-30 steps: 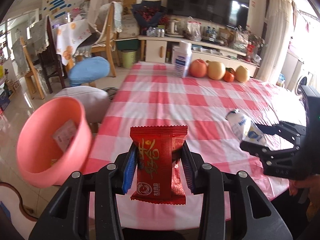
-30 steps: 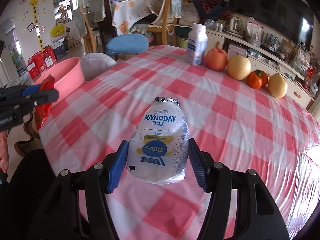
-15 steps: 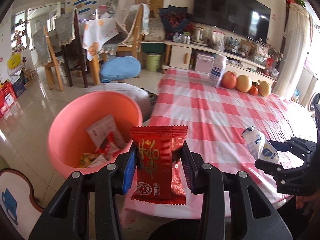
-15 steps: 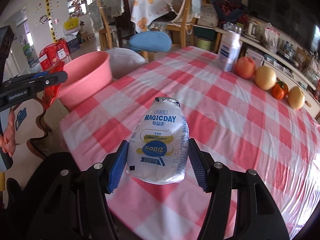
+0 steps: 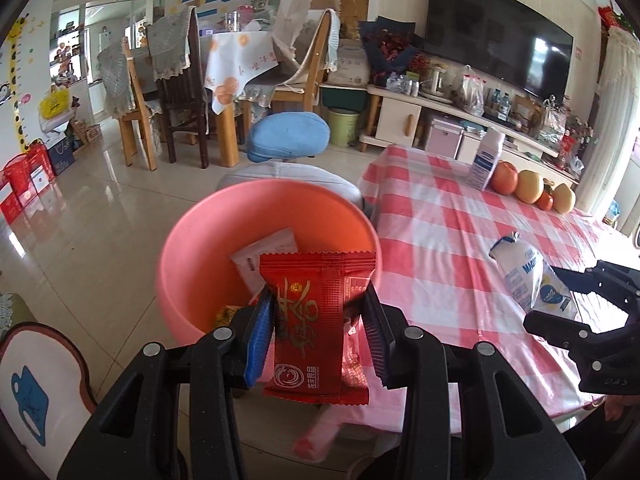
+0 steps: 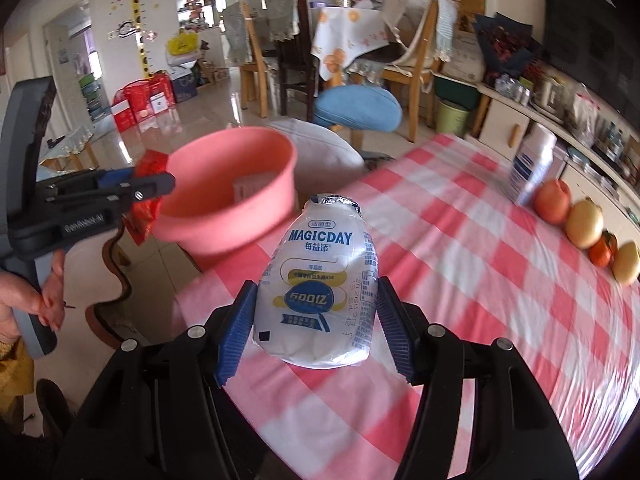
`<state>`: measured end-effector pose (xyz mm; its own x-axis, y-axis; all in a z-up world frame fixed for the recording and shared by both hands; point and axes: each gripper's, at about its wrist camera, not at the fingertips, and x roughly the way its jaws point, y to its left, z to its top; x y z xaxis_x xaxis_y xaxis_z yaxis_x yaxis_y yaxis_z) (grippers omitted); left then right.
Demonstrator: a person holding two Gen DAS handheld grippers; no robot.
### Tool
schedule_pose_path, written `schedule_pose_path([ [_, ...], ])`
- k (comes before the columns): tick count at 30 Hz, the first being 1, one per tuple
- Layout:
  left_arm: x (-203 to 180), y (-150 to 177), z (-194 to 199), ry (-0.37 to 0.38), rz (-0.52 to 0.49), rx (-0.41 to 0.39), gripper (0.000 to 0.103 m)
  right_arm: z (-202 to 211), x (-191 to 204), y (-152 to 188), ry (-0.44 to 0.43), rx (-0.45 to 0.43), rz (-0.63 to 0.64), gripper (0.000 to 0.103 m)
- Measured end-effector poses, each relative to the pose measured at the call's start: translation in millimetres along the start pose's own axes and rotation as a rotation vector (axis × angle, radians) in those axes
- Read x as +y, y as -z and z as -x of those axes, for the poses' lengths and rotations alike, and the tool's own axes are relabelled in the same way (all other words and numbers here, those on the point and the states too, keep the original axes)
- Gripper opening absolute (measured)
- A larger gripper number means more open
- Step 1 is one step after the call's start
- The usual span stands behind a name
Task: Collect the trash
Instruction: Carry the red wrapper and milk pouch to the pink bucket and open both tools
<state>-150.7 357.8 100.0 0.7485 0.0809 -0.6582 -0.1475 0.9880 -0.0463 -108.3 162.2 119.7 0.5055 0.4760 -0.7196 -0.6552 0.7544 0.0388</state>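
My left gripper [image 5: 318,334] is shut on a red snack wrapper [image 5: 316,320] and holds it at the near rim of a pink basin [image 5: 192,248] that has several wrappers inside. My right gripper [image 6: 316,320] is shut on a white MAGICDAY drink bottle [image 6: 318,292] and holds it over the corner of the red-checked table [image 6: 500,280]. The right gripper with the bottle [image 5: 532,280] also shows in the left wrist view. The left gripper with the wrapper [image 6: 148,192] shows beside the basin [image 6: 224,216] in the right wrist view.
A white bottle [image 5: 486,160] and a row of fruit [image 5: 528,188] stand at the table's far edge. A grey stool and a blue padded stool [image 5: 288,136] stand behind the basin. Dining chairs, a TV cabinet and a green bin stand farther back.
My left gripper has swung left with the red wrapper, from over the table to the basin's near rim. My right gripper has carried the bottle toward the table corner by the basin.
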Motion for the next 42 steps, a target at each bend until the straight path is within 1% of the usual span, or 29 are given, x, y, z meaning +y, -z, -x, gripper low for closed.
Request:
schedule_pose_path([
  [9, 20.3, -13.6, -17.9, -0.019, 0.0, 0.006, 0.043, -24.2, 25.2, -39.9, -0.038, -0.009, 0.048, 0.061],
  [15, 34.0, -22.5, -39.2, -0.024, 0.02, 0.018, 0.043, -40.8, 39.8, -66.2, -0.059, -0.019, 0.071, 0.061],
  [21, 44.8, -28.2, -57.7, -0.033, 0.028, 0.03, 0.043, -62.1, 51.1, -85.7, -0.078, -0.019, 0.094, 0.061],
  [28, 55.3, -35.5, -78.2, -0.043, 0.041, 0.038, 0.043, -86.1, 57.5, -100.4, -0.086, -0.009, 0.098, 0.061],
  [35, 65.8, -39.6, -99.8, -0.066, 0.046, 0.057, 0.044, -110.8, 59.9, -105.2, -0.089, 0.012, 0.095, 0.061],
  [36, 68.3, -39.7, -102.4, -0.075, 0.051, 0.052, 0.045, -115.1, 59.5, -104.9, -0.089, 0.018, 0.095, 0.063],
  [37, 69.3, -39.3, -104.1, -0.081, 0.057, 0.051, 0.051, -120.4, 59.8, -104.3, -0.093, 0.032, 0.095, 0.068],
  [38, 71.8, -38.7, -107.0, -0.096, 0.068, 0.054, 0.06, -123.3, 59.8, -103.6, -0.095, 0.038, 0.092, 0.072],
  [39, 73.3, -38.3, -109.2, -0.118, 0.078, 0.061, 0.074, -124.7, 59.0, -102.3, -0.093, 0.038, 0.085, 0.077],
  [40, 76.1, -38.7, -108.9, -0.125, 0.095, 0.066, 0.076, -124.2, 57.2, -100.3, -0.082, 0.03, 0.077, 0.08],
  [42, 80.2, -38.7, -103.8, -0.096, 0.126, 0.042, 0.089, -120.6, 51.9, -97.4, -0.083, 0.016, 0.051, 0.082],
])
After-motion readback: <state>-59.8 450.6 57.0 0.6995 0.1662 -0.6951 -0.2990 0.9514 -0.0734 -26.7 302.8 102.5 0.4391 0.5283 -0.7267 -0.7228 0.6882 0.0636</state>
